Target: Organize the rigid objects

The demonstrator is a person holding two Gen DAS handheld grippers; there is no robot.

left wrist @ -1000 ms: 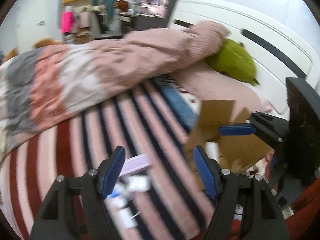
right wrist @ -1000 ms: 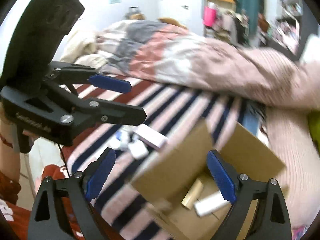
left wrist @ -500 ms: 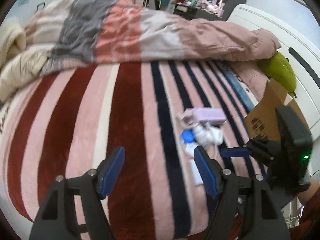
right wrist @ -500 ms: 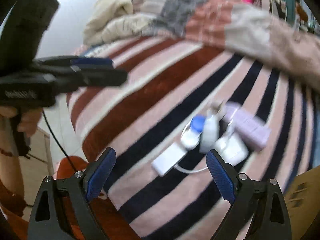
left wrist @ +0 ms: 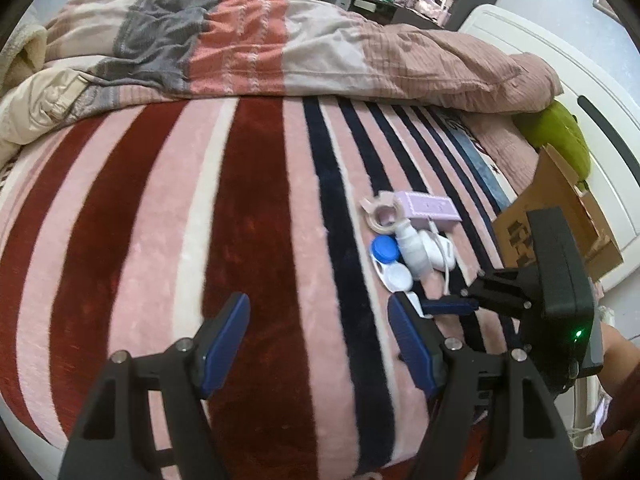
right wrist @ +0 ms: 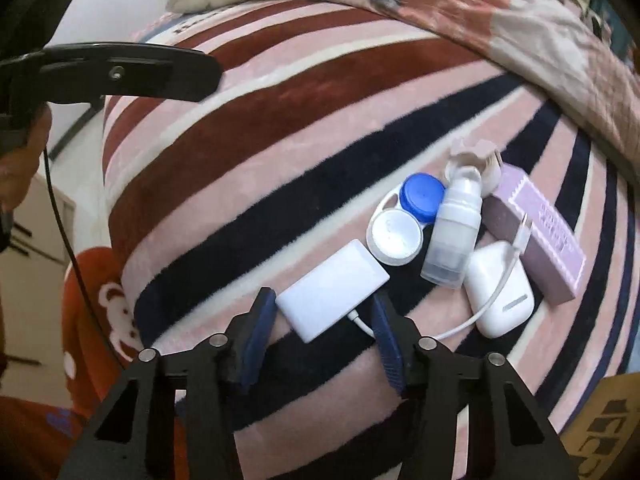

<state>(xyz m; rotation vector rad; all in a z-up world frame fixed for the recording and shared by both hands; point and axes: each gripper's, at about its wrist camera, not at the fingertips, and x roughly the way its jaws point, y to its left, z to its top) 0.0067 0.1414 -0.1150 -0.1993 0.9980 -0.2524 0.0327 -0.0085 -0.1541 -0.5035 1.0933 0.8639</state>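
A cluster of small objects lies on the striped blanket: a flat white adapter (right wrist: 332,289) with a white cable (right wrist: 486,300), a contact lens case with a blue cap (right wrist: 404,220), a clear pump bottle (right wrist: 454,236), a white earbud case (right wrist: 502,292), a lilac box (right wrist: 548,236) and a tape roll (right wrist: 474,156). My right gripper (right wrist: 324,316) is open, its fingers on either side of the adapter's near end. My left gripper (left wrist: 320,320) is open and empty above the blanket, left of the cluster (left wrist: 412,240).
A cardboard box (left wrist: 560,220) stands at the bed's right edge, beside a green plush (left wrist: 560,136) and the white headboard (left wrist: 580,92). A rumpled duvet (left wrist: 260,40) covers the far side of the bed. The bed's near edge drops to the floor (right wrist: 40,240).
Both grippers swung away from the cardboard box toward the cluster. The right gripper came down close, and its jaws narrowed around the white adapter.
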